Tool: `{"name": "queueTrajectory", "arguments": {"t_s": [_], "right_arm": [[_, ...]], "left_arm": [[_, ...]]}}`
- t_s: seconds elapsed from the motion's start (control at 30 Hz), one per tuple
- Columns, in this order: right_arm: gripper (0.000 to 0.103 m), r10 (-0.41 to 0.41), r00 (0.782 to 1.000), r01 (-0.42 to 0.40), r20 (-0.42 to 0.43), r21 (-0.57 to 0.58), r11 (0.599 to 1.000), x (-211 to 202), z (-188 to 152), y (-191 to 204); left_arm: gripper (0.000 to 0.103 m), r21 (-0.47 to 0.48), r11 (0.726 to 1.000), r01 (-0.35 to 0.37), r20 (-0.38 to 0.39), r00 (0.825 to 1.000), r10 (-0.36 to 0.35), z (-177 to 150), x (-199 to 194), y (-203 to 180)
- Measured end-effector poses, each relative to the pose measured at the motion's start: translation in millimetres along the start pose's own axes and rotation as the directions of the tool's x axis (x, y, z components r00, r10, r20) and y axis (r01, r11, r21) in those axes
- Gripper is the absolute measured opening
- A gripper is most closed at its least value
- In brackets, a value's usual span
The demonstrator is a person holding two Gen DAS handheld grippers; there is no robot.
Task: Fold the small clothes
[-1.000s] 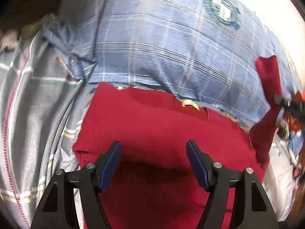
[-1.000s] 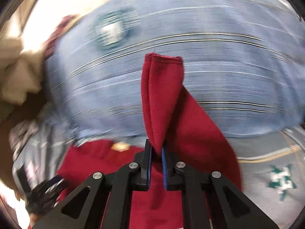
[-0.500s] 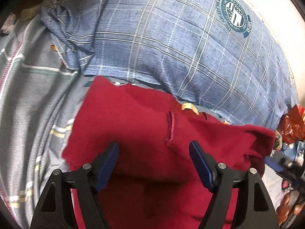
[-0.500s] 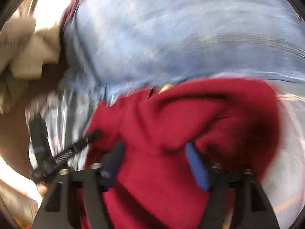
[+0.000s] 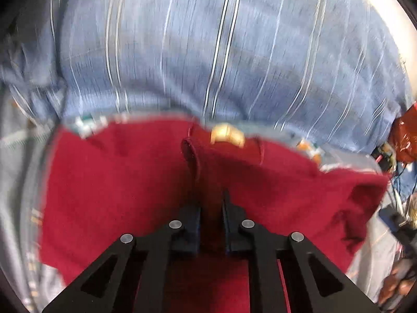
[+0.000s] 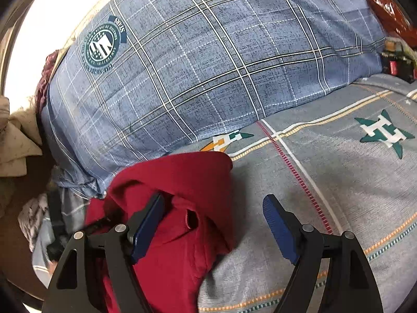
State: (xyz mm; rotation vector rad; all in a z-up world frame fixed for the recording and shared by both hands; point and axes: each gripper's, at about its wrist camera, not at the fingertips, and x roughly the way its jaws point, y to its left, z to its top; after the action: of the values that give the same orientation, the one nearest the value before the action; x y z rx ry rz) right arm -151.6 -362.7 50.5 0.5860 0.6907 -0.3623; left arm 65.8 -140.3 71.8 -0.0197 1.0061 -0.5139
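Observation:
A small red garment [image 5: 112, 182] lies on the grey patterned bedsheet [image 6: 338, 182] in front of a blue plaid pillow. My left gripper [image 5: 211, 208] is shut on a raised fold of the red garment near its middle; the view is blurred. In the right wrist view the red garment [image 6: 182, 182] lies bunched at lower left. My right gripper [image 6: 213, 224] is open and empty, its left finger over the garment's right edge and its right finger over bare sheet.
The blue plaid pillow [image 6: 208, 65] with a round badge fills the back. Beige cloth [image 6: 15, 140] and clutter lie at the left edge of the bed. A dark red object [image 5: 404, 133] and cables sit at the right in the left wrist view.
My right gripper let go of the red sleeve, laid it over the garment and drew back to the right, open. My left gripper closed on a fold of the garment.

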Motion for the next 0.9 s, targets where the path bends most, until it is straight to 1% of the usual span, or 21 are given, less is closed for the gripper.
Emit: {"name": "queueTrajectory", "arguments": {"t_s": [0.07,0.13,0.17,0.27,0.33,0.4,0.47,0.5,0.53,0.57,0.63,0.7,0.73,0.77,0.8,0.83,0.87,0.9], "right_arm": [[0.08,-0.022,1.0,0.022,-0.001,-0.025,0.999,1,-1,1],[0.08,-0.02,1.0,0.02,-0.004,-0.02,1.0,2,0,1],[0.08,-0.014,1.0,0.014,-0.006,-0.014,1.0,0,-4,-2],[0.08,0.002,1.0,-0.002,-0.014,0.0,1.0,-4,-7,-6],[0.08,0.04,0.999,-0.041,-0.033,-0.034,0.999,-7,-8,0],[0.08,0.1,0.994,-0.103,-0.032,-0.108,0.989,-13,-12,16],[0.08,0.132,0.991,-0.134,-0.027,-0.199,0.971,-18,-18,33],[0.079,0.136,0.99,-0.142,-0.041,-0.266,0.954,-16,-24,45],[0.077,0.123,0.991,-0.132,-0.048,-0.298,0.945,-14,-28,51],[0.077,0.078,0.995,-0.094,-0.058,-0.353,0.931,-7,-35,60],[0.07,0.022,0.996,-0.057,-0.087,-0.423,0.904,3,-45,70],[0.052,0.015,0.994,-0.065,-0.11,-0.471,0.88,8,-52,76],[0.05,0.015,0.995,-0.064,-0.1,-0.501,0.863,8,-56,80],[0.046,-0.001,0.997,-0.04,-0.079,-0.522,0.852,9,-59,81],[0.035,-0.04,0.997,-0.002,-0.065,-0.545,0.838,13,-62,82],[0.026,-0.071,0.995,0.022,-0.067,-0.557,0.83,17,-64,82],[0.014,-0.116,0.989,0.045,-0.09,-0.563,0.825,23,-67,79],[0.014,-0.127,0.986,0.045,-0.108,-0.56,0.827,24,-68,77]], "left_arm": [[0.011,0.028,1.0,0.014,0.062,0.998,-0.015,15,-35,-8],[0.011,0.046,0.999,0.024,0.109,0.994,-0.029,32,-69,-12],[0.011,0.048,0.998,0.03,0.125,0.992,-0.035,41,-85,-14],[0.011,0.049,0.998,0.034,0.147,0.988,-0.041,58,-116,-14],[0.011,0.047,0.999,0.014,0.159,0.987,-0.021,64,-131,-14],[0.011,0.057,0.998,-0.014,0.169,0.986,0.004,64,-143,-16],[0.011,0.064,0.998,-0.02,0.167,0.986,0.009,60,-151,-15],[0.011,0.068,0.998,-0.019,0.167,0.986,0.008,59,-153,-16],[0.011,0.072,0.997,-0.024,0.168,0.986,0.012,57,-157,-17],[0.011,0.073,0.997,-0.029,0.167,0.986,0.016,56,-156,-17],[0.011,0.067,0.998,-0.023,0.158,0.987,0.012,56,-155,-21],[0.011,0.061,0.998,-0.028,0.153,0.988,0.018,57,-151,-20],[0.011,0.056,0.998,-0.03,0.151,0.988,0.022,58,-147,-18],[0.011,0.05,0.998,-0.032,0.15,0.988,0.025,59,-143,-17],[0.011,0.045,0.998,-0.035,0.15,0.988,0.028,58,-141,-14],[0.011,0.038,0.998,-0.042,0.15,0.988,0.036,57,-137,-9],[0.011,0.026,0.999,-0.046,0.145,0.989,0.041,52,-134,-1],[0.011,0.013,0.999,-0.048,0.136,0.99,0.046,49,-128,7]]}}
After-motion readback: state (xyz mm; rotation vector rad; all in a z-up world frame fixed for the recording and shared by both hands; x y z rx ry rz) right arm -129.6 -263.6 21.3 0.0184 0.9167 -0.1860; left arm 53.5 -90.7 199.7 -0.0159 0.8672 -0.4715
